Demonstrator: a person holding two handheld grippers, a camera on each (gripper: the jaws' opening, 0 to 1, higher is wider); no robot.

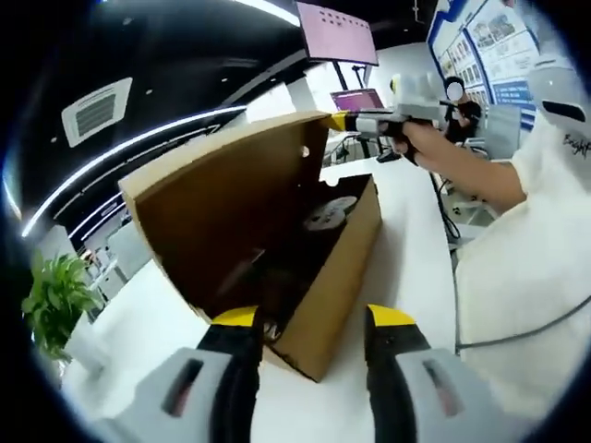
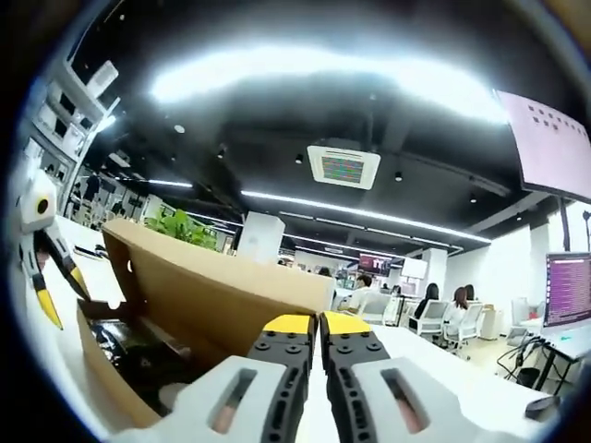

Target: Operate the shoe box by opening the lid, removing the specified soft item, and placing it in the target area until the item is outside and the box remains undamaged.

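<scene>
The brown cardboard shoe box (image 1: 342,286) stands on a white table (image 1: 406,212) with its lid (image 1: 231,194) raised steeply. My right gripper (image 1: 346,121), held in a person's hand, is shut on the lid's top corner. In the right gripper view the jaws (image 2: 317,325) are pressed together at the lid's edge (image 2: 212,286). My left gripper (image 1: 314,318) is open, its yellow tips either side of the box's near corner without touching it; it also shows at the left (image 2: 60,291). Dark contents (image 1: 268,268) and a pale grey item (image 1: 330,212) lie inside the box.
A person's forearm and white sleeve (image 1: 526,240) fill the right side, with a cable (image 1: 517,337) hanging across. A green plant (image 1: 54,295) stands at the table's left end. Monitors (image 1: 337,32) hang behind. Seated people and chairs (image 2: 434,314) are far back.
</scene>
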